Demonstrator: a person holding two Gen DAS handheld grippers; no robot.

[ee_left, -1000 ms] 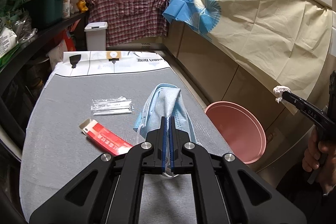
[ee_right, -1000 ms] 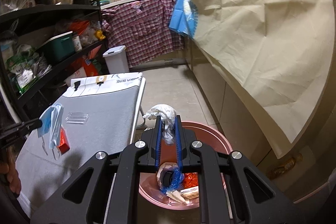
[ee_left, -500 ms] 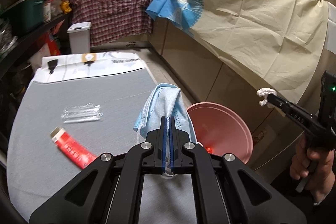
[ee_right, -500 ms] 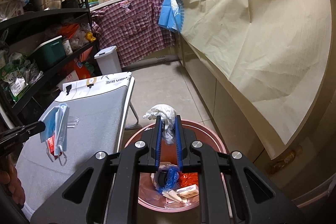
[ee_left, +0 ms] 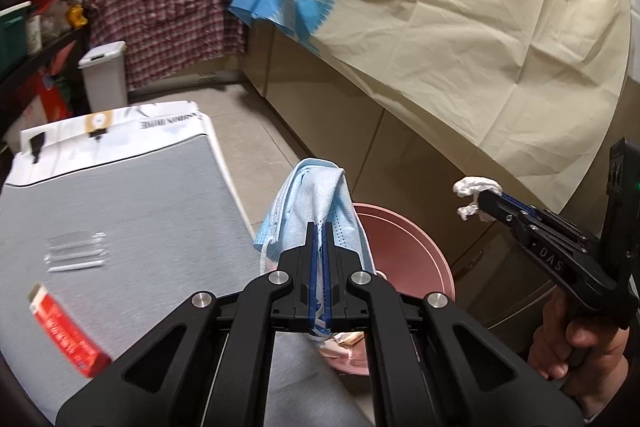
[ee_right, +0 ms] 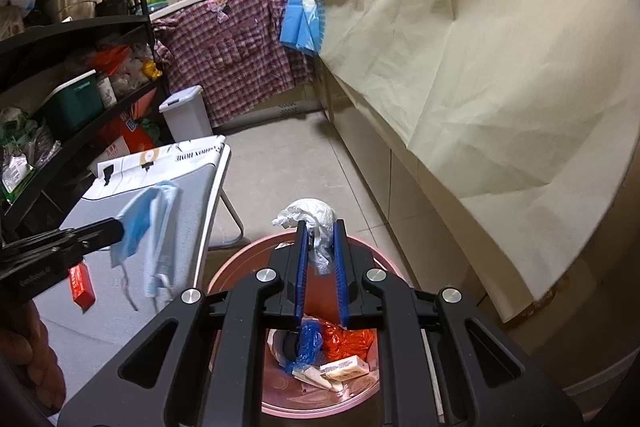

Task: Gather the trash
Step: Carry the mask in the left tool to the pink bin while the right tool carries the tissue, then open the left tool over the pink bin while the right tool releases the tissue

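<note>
Both grippers are carrying trash over the round pink plastic basin (ee_right: 240, 259): left gripper (ee_left: 319, 227) clamping a crumpled light-blue face mask (ee_left: 316, 195), right gripper (ee_right: 320, 227) pinching a white tissue wad (ee_right: 316, 215); next, I judge, opening jaws above it.

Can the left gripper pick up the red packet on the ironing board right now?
Probably not: the left gripper is shut on the face mask, off the red packet.

The left wrist view looks forward along the left hand-held gripper (ee_left: 319, 227), from above the tabletop's (ee_left: 132, 195) edge, toward the pink bin (ee_left: 404, 247) and draped counter. The right wrist view looks steeply down along the right hand-held gripper (ee_right: 320, 227), close over the bin (ee_right: 236, 263). Both share bin, tabletop (ee_right: 188, 187), and each other's gripper.
</note>
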